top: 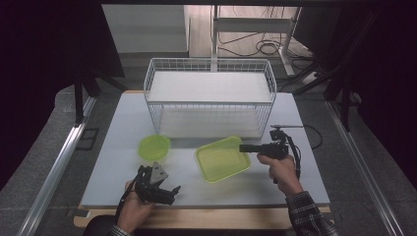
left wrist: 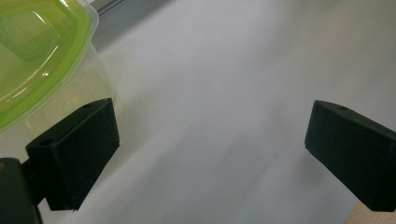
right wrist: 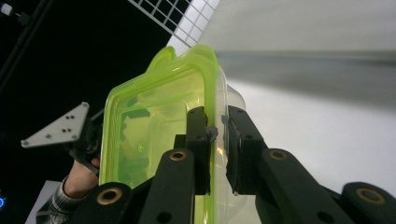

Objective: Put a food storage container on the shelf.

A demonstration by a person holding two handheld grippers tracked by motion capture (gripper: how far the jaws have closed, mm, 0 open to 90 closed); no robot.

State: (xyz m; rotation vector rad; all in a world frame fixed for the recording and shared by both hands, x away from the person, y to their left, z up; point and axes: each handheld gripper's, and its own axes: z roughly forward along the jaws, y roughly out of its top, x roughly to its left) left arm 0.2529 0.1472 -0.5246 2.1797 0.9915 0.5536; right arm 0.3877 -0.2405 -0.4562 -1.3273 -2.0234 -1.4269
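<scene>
Right of centre in the high view, the right tool [top: 244, 148] is clamped on the rim of the green-lidded box [top: 222, 158], probably to lift it off the surface [top: 295, 182]. Lower left, the left tool [top: 173, 193] hangs released, maybe waiting.

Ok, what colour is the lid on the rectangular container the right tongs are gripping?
Translucent lime green lid, clearest in the right gripper view.

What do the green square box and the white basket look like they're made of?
Box: likely plastic, a glossy translucent green lid over a clear body; light passes through it and the lid shines.
Basket: probably white-coated metal wire, judging by its thin, rigid open grid.
</scene>
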